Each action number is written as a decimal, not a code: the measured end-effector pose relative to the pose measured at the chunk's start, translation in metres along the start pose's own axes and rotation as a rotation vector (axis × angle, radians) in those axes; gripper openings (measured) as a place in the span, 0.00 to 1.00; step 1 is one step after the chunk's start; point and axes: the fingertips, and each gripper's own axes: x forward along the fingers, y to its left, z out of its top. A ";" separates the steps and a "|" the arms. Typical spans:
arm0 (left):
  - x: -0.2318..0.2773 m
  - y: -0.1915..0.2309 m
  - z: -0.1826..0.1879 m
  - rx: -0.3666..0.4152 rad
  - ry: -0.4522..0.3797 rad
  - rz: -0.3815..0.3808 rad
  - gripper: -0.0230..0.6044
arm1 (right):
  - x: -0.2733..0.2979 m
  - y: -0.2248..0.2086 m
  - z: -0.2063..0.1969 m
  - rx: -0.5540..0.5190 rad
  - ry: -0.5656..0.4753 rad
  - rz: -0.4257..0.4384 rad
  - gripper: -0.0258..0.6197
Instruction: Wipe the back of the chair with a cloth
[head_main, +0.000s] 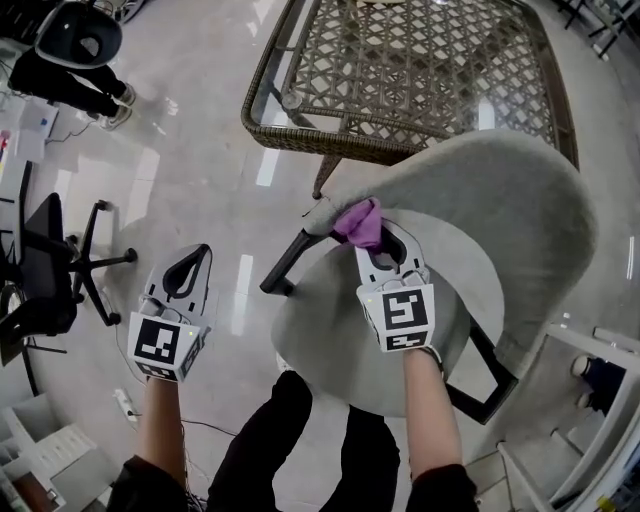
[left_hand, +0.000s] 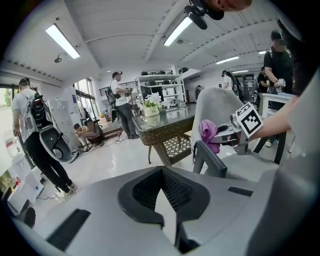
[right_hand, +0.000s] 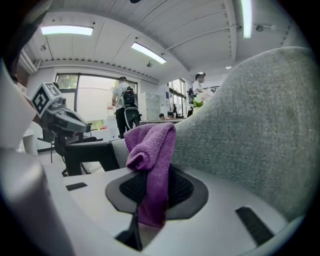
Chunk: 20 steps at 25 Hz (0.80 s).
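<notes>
Right gripper (head_main: 383, 232) pinches the purple cloth (head_main: 360, 222) against the left end of the chair back (head_main: 500, 190). Left gripper (head_main: 202, 256), pressed together and empty, hangs over open floor (head_main: 190, 170). Wicker table (head_main: 300, 140) stands just beyond the chair.

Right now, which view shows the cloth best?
The right gripper view: the cloth fills the centre, pinched in the right gripper beside the chair back. The head view shows only a small purple bunch at the gripper's tip; the left gripper view shows it small and distant.
</notes>
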 end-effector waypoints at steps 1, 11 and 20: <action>0.001 -0.002 -0.003 0.001 0.006 0.001 0.05 | 0.002 -0.008 -0.001 -0.003 0.000 -0.013 0.18; 0.013 -0.030 0.010 0.044 -0.012 -0.012 0.05 | -0.030 -0.095 -0.014 -0.035 0.032 -0.206 0.18; 0.025 -0.051 0.028 0.065 -0.029 -0.038 0.05 | -0.093 -0.164 -0.027 0.007 0.043 -0.381 0.18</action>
